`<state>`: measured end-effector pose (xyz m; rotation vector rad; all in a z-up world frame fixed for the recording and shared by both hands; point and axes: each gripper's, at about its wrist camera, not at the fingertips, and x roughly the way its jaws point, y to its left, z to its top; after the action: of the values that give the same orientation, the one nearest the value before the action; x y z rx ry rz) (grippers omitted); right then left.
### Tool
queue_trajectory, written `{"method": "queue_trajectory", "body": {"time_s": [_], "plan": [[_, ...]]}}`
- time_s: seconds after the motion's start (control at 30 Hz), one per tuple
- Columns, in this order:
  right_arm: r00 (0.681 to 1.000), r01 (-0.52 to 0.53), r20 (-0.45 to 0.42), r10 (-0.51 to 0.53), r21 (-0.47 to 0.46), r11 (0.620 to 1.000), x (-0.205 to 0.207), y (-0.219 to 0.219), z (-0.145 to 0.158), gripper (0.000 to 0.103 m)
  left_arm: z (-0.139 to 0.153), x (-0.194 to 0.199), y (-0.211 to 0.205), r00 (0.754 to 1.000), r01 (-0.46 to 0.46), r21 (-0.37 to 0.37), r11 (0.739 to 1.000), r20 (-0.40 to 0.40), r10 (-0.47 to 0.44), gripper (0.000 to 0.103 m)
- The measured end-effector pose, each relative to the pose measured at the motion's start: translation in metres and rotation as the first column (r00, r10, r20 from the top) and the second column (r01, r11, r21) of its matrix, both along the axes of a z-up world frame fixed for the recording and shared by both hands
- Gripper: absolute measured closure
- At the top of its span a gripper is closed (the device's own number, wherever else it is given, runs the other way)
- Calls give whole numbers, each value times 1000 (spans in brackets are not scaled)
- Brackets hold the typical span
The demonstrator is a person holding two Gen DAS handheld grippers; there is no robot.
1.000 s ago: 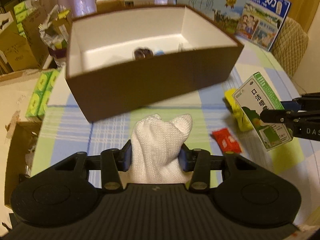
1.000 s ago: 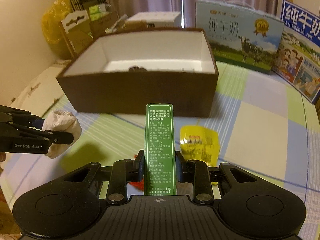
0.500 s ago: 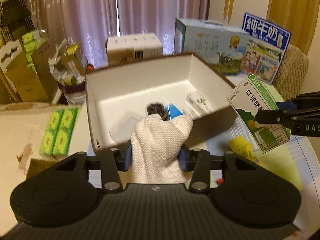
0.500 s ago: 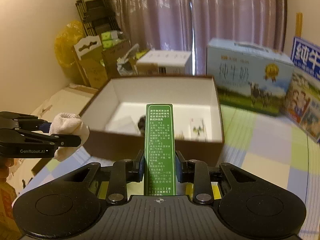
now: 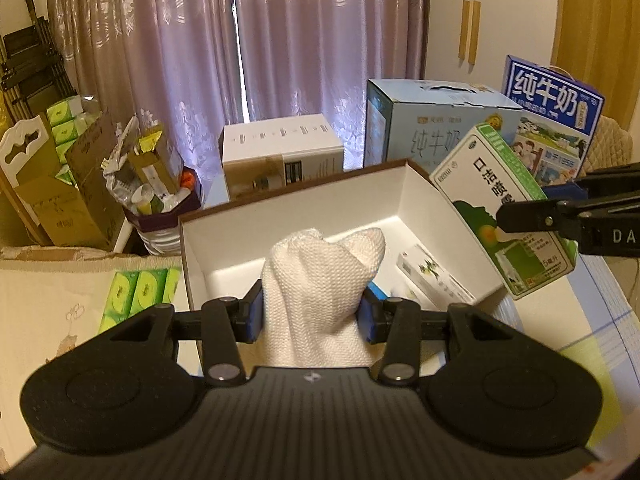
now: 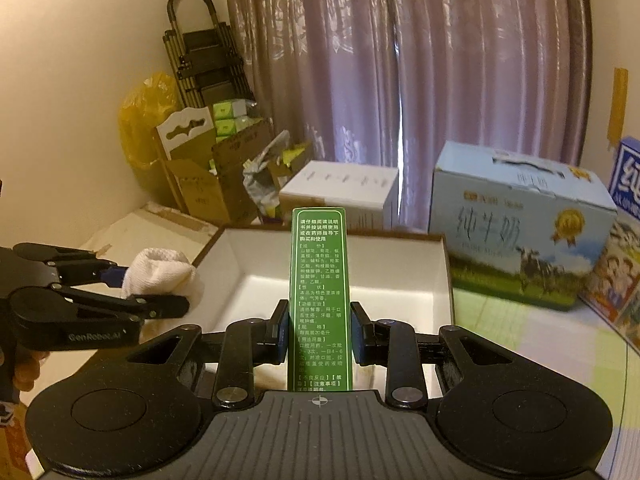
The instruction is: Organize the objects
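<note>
My left gripper [image 5: 310,314] is shut on a white knitted cloth [image 5: 320,284] and holds it above the near edge of the brown box with a white inside [image 5: 280,216]. My right gripper [image 6: 320,330] is shut on a green and white medicine carton [image 6: 320,296], upright over the box's near wall [image 6: 444,272]. In the left wrist view the carton [image 5: 492,200] hangs over the box's right wall. In the right wrist view the cloth [image 6: 160,272] and left gripper [image 6: 182,294] sit at the box's left corner. A small white packet [image 5: 436,280] lies inside the box.
Two milk cartons [image 5: 432,124] [image 5: 556,116] and a white box [image 5: 280,152] stand behind the brown box. Cardboard boxes and a bin of rubbish [image 5: 152,184] fill the left side, with green tissue packs [image 5: 136,292]. The checked tablecloth [image 6: 560,344] shows at the right.
Both grippers have risen and moved forward over the box with their loads. The box now lies lower and closer in both views; the table items in front have dropped out of sight.
</note>
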<state>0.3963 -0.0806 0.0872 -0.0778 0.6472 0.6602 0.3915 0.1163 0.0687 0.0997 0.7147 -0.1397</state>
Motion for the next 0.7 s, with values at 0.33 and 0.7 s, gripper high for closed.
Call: {"method": "queue_trajectory", "body": {"time_s": [0.33, 0.7], "plan": [[1000, 2, -21, -2, -22, 1000, 48, 21, -13, 76, -13, 54, -2, 1000, 1, 8, 1000, -31, -1, 63], [994, 45, -102, -49, -46, 998, 104, 36, -51, 76, -51, 117, -2, 992, -33, 10, 999, -121, 34, 63]]}}
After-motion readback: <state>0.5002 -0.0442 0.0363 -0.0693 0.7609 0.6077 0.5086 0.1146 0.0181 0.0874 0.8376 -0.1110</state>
